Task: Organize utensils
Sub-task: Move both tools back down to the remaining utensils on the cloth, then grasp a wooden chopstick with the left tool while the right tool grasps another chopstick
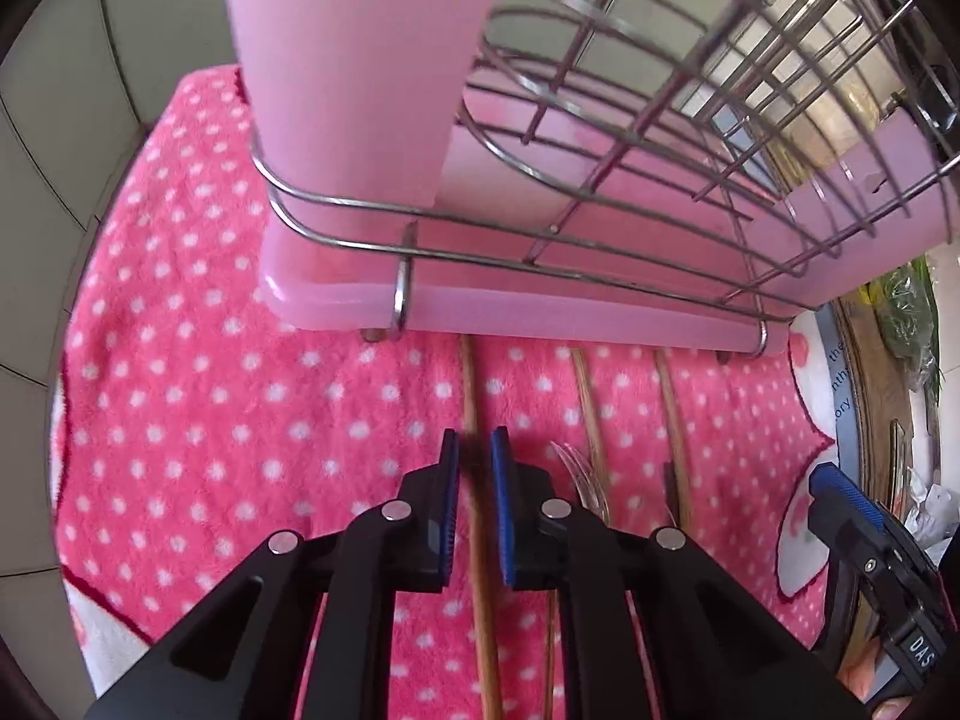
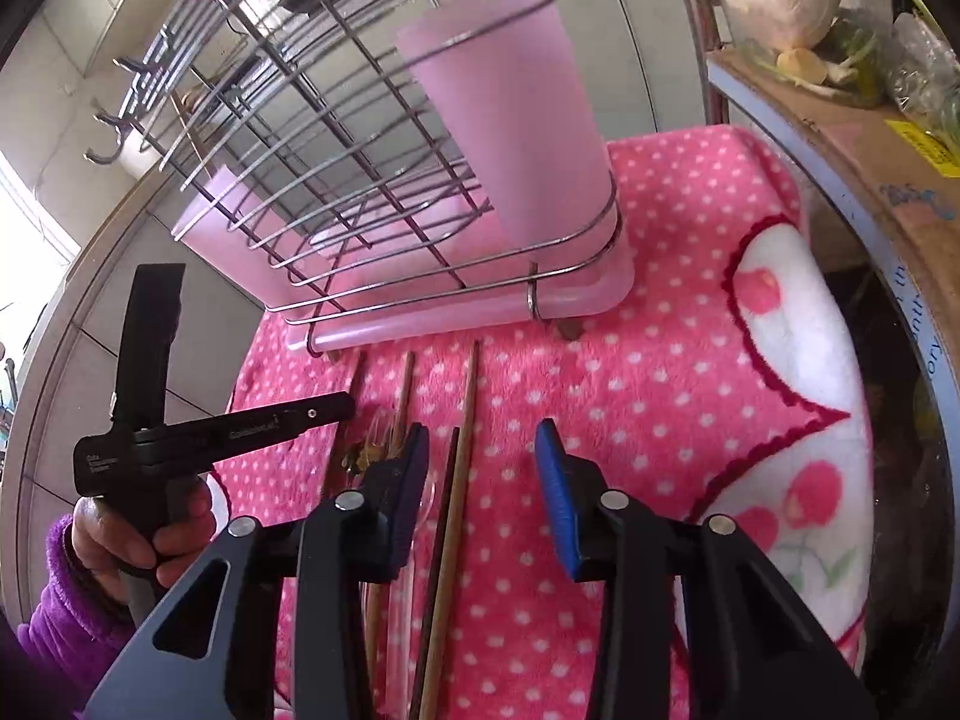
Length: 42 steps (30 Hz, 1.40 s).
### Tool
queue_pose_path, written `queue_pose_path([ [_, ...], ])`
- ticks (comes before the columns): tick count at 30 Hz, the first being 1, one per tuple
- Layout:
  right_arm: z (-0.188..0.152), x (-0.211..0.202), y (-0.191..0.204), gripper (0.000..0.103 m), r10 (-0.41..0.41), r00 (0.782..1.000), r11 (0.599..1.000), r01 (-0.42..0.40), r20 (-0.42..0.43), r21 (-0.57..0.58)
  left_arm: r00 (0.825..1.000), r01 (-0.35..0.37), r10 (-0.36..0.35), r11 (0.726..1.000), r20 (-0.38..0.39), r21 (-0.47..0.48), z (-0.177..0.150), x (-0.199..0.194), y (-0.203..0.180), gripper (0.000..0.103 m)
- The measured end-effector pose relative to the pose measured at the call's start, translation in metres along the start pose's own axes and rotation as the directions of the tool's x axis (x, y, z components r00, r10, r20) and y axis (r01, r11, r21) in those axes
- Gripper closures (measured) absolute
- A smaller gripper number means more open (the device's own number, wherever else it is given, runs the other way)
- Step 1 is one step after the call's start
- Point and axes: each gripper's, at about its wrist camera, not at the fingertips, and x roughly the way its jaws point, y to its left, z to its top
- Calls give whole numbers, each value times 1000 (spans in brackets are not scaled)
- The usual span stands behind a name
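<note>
Several wooden chopsticks lie side by side on a pink polka-dot towel (image 1: 210,360) in front of a wire rack (image 1: 600,120). My left gripper (image 1: 474,468) points down at the towel, its blue pads closed narrowly on the leftmost chopstick (image 1: 471,384). Two more chopsticks (image 1: 585,396) lie to its right, beside a clear plastic utensil (image 1: 576,474). In the right wrist view my right gripper (image 2: 483,480) stands open over a light chopstick (image 2: 465,420) and a dark one (image 2: 441,534), touching neither. A tall pink cup (image 2: 510,108) stands in the rack.
The rack sits on a pink drip tray (image 1: 540,312) and holds a second pink cup (image 2: 222,222) at its other end. A cardboard box (image 2: 870,138) with vegetables stands at the right. A hand in a purple sleeve (image 2: 150,534) holds the left tool. Tiled wall lies behind.
</note>
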Motion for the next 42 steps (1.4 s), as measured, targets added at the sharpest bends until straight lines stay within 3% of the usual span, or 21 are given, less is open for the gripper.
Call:
queue_pose_path([
  [3, 2, 13, -1, 88, 0, 999, 1000, 1, -50, 8, 1000, -7, 7, 1000, 8, -11, -1, 3, 0, 98],
  [6, 5, 23, 2, 94, -6, 997, 1000, 5, -82, -8, 1000, 1, -1, 999, 2, -35, -3, -7, 10, 98],
  [12, 15, 50, 20, 94, -30, 988, 999, 26, -150, -29, 1000, 17, -17, 1000, -7, -27, -18, -30, 34, 98],
  [20, 25, 92, 40, 94, -185, 967, 981, 170, -176, -93, 999, 24, -26, 997, -26, -73, -30, -21, 66, 98],
  [25, 23, 104, 50, 96, -204, 964, 974, 183, -170, -134, 999, 25, -27, 998, -20, -53, -33, -21, 65, 97],
  [30, 16, 86, 38, 96, -205, 962, 976, 187, -178, -115, 999, 36, -37, 998, -14, -50, -36, -20, 66, 97],
  [36, 14, 70, 1, 96, -180, 969, 983, 184, -170, 13, 999, 18, -19, 999, -26, -39, -34, -19, 59, 97],
  [42, 15, 71, 1, 96, -152, 971, 987, 160, -185, 31, 996, -14, 10, 999, -94, -35, -17, -15, 45, 95],
])
